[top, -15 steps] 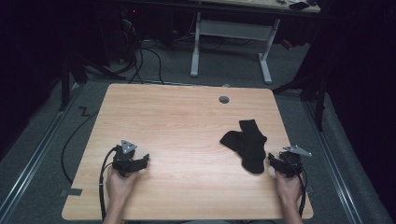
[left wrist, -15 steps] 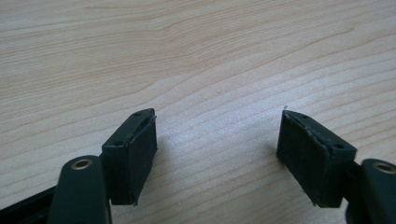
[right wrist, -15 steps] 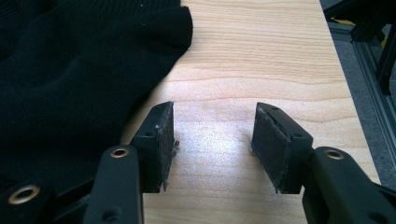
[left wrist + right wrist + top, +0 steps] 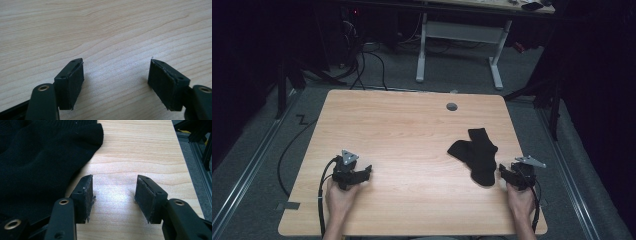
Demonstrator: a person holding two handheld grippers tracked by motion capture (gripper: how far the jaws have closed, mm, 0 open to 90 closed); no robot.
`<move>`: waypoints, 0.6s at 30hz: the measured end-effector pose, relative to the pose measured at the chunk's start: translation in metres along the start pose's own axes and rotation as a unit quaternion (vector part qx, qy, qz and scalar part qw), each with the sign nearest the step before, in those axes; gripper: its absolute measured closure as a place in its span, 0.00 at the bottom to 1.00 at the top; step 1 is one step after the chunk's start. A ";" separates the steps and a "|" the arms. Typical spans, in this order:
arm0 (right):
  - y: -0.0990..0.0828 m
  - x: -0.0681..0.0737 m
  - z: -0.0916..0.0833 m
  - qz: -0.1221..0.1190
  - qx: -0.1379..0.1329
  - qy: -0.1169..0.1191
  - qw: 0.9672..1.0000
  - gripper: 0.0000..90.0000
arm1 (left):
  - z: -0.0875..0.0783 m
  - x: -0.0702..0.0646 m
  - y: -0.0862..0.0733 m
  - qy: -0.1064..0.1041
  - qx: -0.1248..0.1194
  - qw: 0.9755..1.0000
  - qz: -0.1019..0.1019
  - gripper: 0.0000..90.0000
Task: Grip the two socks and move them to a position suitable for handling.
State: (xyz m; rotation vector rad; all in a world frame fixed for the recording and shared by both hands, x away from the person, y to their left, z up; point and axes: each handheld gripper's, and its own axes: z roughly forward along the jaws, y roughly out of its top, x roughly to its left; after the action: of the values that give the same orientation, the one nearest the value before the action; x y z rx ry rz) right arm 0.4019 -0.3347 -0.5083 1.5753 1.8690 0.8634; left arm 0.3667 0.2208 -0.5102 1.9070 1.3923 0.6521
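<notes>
Right claw (image 4: 507, 173) sits low on the worktop (image 4: 412, 130), jaws spread wide with bare wood between its pads (image 4: 87, 195), nothing gripped. Just beside its left jaw lie the black socks (image 4: 477, 152), a rumpled overlapping pile on the right half of the worktop, their edge close to the jaw. Across on the near left, the left claw (image 4: 364, 171) rests wide open too, gripping nothing, well apart from the socks.

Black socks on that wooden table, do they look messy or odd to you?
Slightly. The black fabric socks lie in a rumpled, overlapping heap near the right side of the light wooden table, not flat or paired. Nothing looks torn or spilled. The right hand-held gripper rests open beside them, not touching.
</notes>
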 end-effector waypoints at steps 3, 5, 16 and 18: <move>0.000 0.000 0.000 -0.002 0.000 -0.001 1.000 0.54 | 0.000 0.000 0.000 0.000 -0.001 1.000 -0.001 0.33; 0.000 0.001 0.000 -0.003 0.000 -0.002 1.000 0.54 | 0.001 0.000 0.001 0.001 -0.001 1.000 -0.001 0.33; 0.000 0.002 0.000 -0.011 -0.002 0.002 1.000 0.59 | 0.001 0.001 0.001 0.004 -0.001 1.000 -0.003 0.34; 0.000 0.002 0.000 -0.014 -0.003 0.002 1.000 0.59 | 0.001 0.001 0.001 0.006 -0.002 1.000 -0.005 0.34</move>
State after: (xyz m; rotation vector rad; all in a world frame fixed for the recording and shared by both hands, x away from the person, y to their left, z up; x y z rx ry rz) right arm 0.4013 -0.3327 -0.5083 1.5420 1.8855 0.8593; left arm 0.3682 0.2211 -0.5102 1.8957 1.4059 0.6607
